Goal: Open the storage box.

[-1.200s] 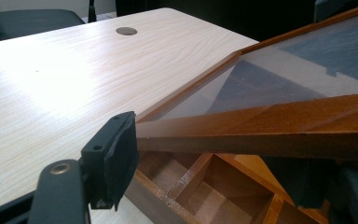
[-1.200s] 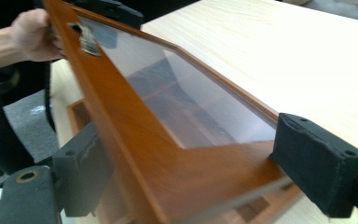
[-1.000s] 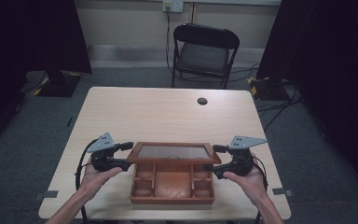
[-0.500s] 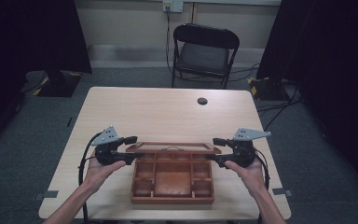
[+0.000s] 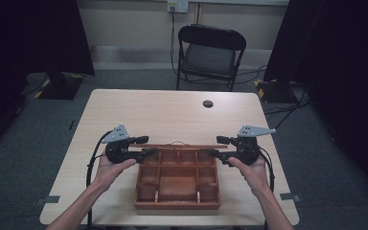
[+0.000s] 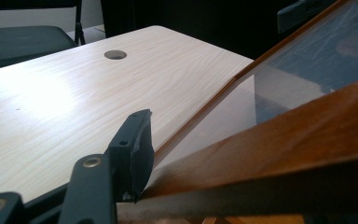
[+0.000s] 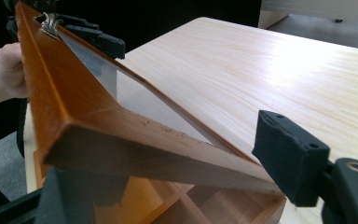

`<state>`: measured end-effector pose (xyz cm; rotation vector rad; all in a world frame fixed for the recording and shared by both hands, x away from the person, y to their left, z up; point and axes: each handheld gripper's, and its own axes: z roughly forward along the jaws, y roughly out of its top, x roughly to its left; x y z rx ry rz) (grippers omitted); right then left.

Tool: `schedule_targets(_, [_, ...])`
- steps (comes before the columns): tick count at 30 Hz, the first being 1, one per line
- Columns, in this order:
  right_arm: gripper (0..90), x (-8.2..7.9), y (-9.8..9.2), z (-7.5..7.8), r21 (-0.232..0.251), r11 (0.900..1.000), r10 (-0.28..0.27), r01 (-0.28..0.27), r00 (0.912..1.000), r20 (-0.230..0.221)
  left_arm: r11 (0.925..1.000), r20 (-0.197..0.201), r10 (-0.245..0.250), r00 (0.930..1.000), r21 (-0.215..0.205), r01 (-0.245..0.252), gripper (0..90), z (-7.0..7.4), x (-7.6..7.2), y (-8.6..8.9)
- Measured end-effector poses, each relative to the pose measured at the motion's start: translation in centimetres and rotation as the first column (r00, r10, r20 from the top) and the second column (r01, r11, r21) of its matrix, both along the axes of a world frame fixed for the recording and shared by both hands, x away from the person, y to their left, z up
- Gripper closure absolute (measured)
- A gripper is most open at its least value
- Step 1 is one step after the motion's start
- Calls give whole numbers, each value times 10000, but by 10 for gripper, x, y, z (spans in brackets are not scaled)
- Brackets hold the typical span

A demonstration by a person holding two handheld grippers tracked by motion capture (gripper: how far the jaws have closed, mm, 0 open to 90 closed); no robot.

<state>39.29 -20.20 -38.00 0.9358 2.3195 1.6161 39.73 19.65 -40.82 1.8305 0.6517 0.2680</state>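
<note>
**Lid raised upright**

Since a second ago you have swung the lid (image 5: pixel 178 146) up (it now shows edge-on). The wooden box (image 5: pixel 177 179) sits low in the frame's centre on the table (image 5: pixel 172 112). Your left gripper (image 5: pixel 144 145) and right gripper (image 5: pixel 214 145) each straddle a lid end, jaws apart around the frame; actual clamping I cannot tell.

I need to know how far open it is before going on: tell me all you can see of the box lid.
The lid is a reddish-brown wooden frame around a clear pane, with a small metal clasp on its front rail. It stands raised, nearly edge-on in the high view, above the back of the divided box near the table's front. The left gripper and right gripper have their jaws around its side rails; the left's jaw touches the wood.
</note>
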Motion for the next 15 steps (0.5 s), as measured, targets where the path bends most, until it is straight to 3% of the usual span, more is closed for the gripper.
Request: schedule_targets(15, [278,12,-1,-1,289,9987,-426,427,9991,-30,9997,-83,-85,9999,224,87,468,2,14,-1])
